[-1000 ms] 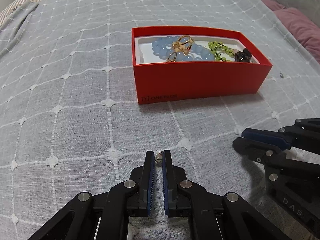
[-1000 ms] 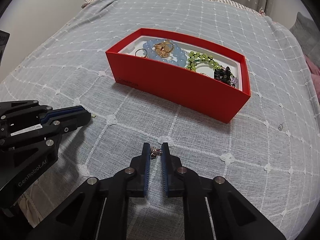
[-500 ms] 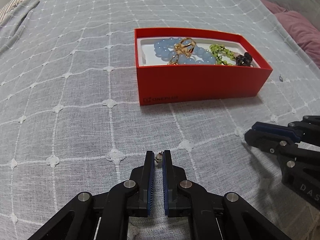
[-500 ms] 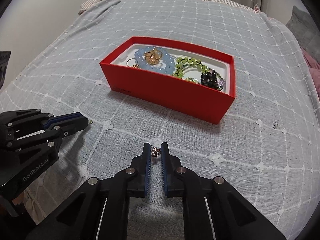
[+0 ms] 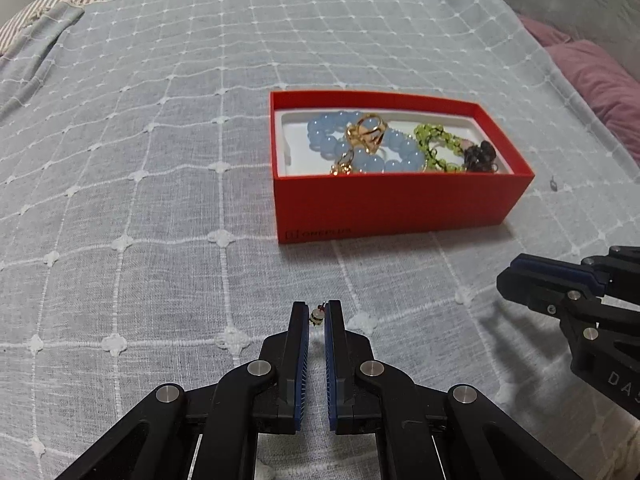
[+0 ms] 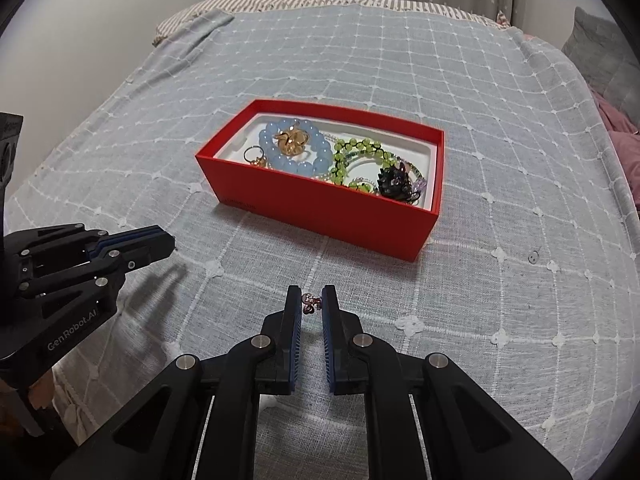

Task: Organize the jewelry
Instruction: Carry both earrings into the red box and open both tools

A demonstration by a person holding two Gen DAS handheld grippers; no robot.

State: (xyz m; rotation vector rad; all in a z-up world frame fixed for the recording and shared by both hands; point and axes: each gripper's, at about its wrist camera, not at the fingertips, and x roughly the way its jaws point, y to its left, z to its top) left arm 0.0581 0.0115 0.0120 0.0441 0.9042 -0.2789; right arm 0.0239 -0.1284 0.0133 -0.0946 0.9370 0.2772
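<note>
A red box [image 5: 400, 208] [image 6: 320, 208] sits on the bed and holds a blue bead bracelet [image 5: 360, 148] [image 6: 296, 156], gold rings [image 5: 366, 130], a green bead bracelet [image 5: 434, 146] [image 6: 352, 156] and a dark charm [image 6: 394, 180]. My left gripper [image 5: 317, 316] is shut on a small bee-like earring [image 5: 317, 317], held above the cover in front of the box. My right gripper [image 6: 311, 304] is shut on a small pink earring [image 6: 310, 303], also short of the box. Each gripper shows in the other's view: the right [image 5: 516, 276], the left [image 6: 160, 242].
The bed has a grey-blue grid-pattern cover [image 5: 160, 160]. A small dark item [image 5: 553, 185] [image 6: 533, 257] lies on the cover right of the box. Pink and grey pillows [image 5: 592, 76] lie at the far right. A striped sheet [image 6: 280, 2] edges the head.
Both grippers have risen and drawn back from the box, each still holding its earring. The box looks smaller and farther in both views.
</note>
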